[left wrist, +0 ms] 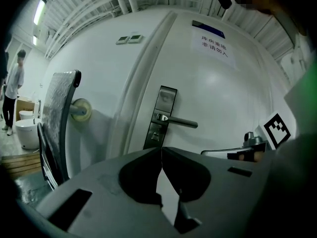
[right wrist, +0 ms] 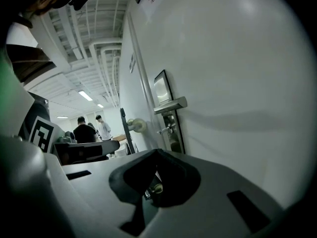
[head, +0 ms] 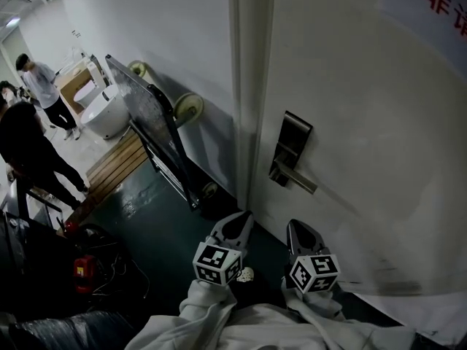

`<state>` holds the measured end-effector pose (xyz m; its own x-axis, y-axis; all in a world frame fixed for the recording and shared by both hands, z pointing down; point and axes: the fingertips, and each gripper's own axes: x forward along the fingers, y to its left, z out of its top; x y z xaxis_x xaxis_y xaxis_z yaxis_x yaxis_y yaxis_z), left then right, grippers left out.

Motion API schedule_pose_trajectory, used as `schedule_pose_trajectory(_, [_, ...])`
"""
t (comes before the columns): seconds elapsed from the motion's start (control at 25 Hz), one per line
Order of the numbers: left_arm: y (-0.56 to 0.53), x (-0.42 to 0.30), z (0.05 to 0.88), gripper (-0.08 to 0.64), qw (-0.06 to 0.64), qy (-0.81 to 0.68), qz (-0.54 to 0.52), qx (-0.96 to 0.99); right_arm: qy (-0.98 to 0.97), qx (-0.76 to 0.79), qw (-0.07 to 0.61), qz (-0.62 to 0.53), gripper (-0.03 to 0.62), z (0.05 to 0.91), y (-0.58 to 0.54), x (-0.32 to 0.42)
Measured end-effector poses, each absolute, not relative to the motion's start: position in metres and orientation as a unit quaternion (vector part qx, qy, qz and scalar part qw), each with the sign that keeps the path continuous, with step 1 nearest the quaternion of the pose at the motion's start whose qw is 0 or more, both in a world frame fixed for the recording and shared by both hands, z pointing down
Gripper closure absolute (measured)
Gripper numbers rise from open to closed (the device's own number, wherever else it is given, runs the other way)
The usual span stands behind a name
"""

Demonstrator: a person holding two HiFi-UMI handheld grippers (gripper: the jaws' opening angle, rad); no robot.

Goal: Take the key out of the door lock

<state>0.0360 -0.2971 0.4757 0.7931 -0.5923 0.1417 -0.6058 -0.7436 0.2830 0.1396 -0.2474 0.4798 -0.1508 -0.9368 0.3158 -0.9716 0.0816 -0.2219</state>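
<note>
The white door (head: 365, 108) carries a dark metal lock plate (head: 292, 148) with a lever handle (head: 299, 179). In the right gripper view a small key (right wrist: 166, 129) sticks out of the plate (right wrist: 168, 128) below the handle (right wrist: 171, 104). In the left gripper view the keyhole (left wrist: 155, 135) sits under the lever (left wrist: 178, 121). My left gripper (head: 235, 228) and right gripper (head: 303, 235) hang side by side below the lock, apart from the door. On both grippers the jaw tips meet, left (left wrist: 161, 150) and right (right wrist: 157, 152), with nothing between them.
A flatbed cart (head: 157, 133) leans upright against the wall left of the door frame, wheels outward. Beyond it lie a wooden pallet (head: 117, 166) and a white basin (head: 102, 111), with people (head: 40, 86) standing at far left. A red item (head: 84, 268) sits on the dark floor.
</note>
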Motion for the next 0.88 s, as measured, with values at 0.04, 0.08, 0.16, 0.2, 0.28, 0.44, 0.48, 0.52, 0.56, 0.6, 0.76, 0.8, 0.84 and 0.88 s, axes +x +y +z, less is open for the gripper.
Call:
schedule_pose_trajectory(0.04, [-0.3,0.037,0.477,0.545,0.161,-0.317,0.021,0.934,-0.732,0.652,0.047,0.191,0.541,0.48,-0.249,0.139])
schedule_pose_trajectory(0.08, [-0.303,0.038,0.477,0.546,0.162,-0.313,0.021,0.936,-0.73,0.655,0.048,0.191,0.541,0.481,-0.251,0.14])
schedule_pose_trajectory(0.16, [-0.307,0.041,0.477,0.546,0.163,-0.306,0.02,0.938,-0.725,0.66,0.049,0.191,0.541,0.481,-0.254,0.141])
schedule_pose_trajectory(0.2, [-0.309,0.042,0.477,0.545,0.164,-0.303,0.02,0.938,-0.723,0.662,0.05,0.191,0.54,0.481,-0.255,0.142])
schedule_pose_trajectory(0.28, [-0.311,0.043,0.478,0.546,0.167,-0.3,0.018,0.939,-0.72,0.665,0.053,0.191,0.54,0.481,-0.258,0.144])
schedule_pose_trajectory(0.44, [-0.314,0.042,0.478,0.545,0.177,-0.298,0.013,0.938,-0.719,0.667,0.058,0.188,0.54,0.479,-0.261,0.143])
schedule_pose_trajectory(0.48, [-0.313,0.042,0.479,0.545,0.18,-0.297,0.013,0.938,-0.718,0.667,0.058,0.189,0.54,0.479,-0.26,0.142])
schedule_pose_trajectory(0.52, [-0.313,0.043,0.481,0.545,0.182,-0.295,0.013,0.938,-0.717,0.668,0.059,0.19,0.54,0.48,-0.259,0.142])
schedule_pose_trajectory(0.56, [-0.312,0.043,0.483,0.545,0.184,-0.294,0.015,0.938,-0.715,0.669,0.059,0.192,0.54,0.482,-0.258,0.142])
schedule_pose_trajectory(0.6, [-0.311,0.044,0.486,0.545,0.185,-0.292,0.018,0.938,-0.713,0.671,0.06,0.194,0.54,0.484,-0.257,0.143])
schedule_pose_trajectory(0.76, [-0.305,0.047,0.495,0.545,0.2,-0.281,0.027,0.938,-0.705,0.677,0.065,0.202,0.541,0.49,-0.25,0.144])
schedule_pose_trajectory(0.8, [-0.304,0.048,0.495,0.545,0.203,-0.278,0.028,0.939,-0.703,0.679,0.065,0.203,0.54,0.49,-0.248,0.145])
schedule_pose_trajectory(0.84, [-0.304,0.05,0.495,0.545,0.205,-0.274,0.028,0.939,-0.7,0.681,0.066,0.204,0.54,0.49,-0.247,0.146])
schedule_pose_trajectory(0.88, [-0.304,0.051,0.495,0.545,0.206,-0.27,0.028,0.94,-0.697,0.684,0.065,0.204,0.54,0.49,-0.247,0.147])
